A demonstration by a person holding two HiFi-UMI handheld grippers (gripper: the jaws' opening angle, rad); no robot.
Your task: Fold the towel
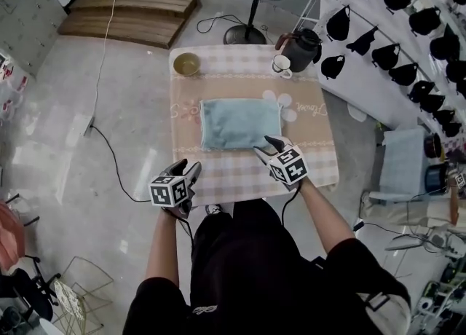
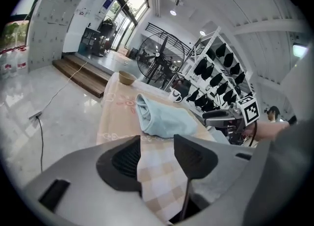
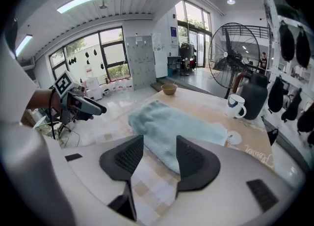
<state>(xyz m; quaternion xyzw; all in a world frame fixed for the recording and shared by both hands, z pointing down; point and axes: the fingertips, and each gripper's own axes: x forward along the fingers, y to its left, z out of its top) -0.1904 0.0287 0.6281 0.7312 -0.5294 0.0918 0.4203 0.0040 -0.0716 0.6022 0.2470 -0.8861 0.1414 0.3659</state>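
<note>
A light blue towel [image 1: 240, 124] lies folded into a rectangle in the middle of a small table with a checked cloth [image 1: 240, 177]. My right gripper [image 1: 268, 144] hovers over the cloth just off the towel's near right corner, open and holding nothing. My left gripper [image 1: 191, 170] is by the table's near left corner, also open and empty. In the left gripper view the towel [image 2: 164, 119] lies beyond the open left gripper [image 2: 158, 151], with the right gripper [image 2: 221, 116] to the right of it. In the right gripper view the towel [image 3: 171, 127] lies just ahead of the right gripper [image 3: 159, 154].
On the table's far edge stand a small bowl [image 1: 186, 64], a white mug [image 1: 282, 66] and a dark jug [image 1: 302, 48]. A floor fan [image 1: 247, 31] is behind the table. A rack of black caps [image 1: 408, 28] runs along the right. A cable [image 1: 109, 151] trails over the floor on the left.
</note>
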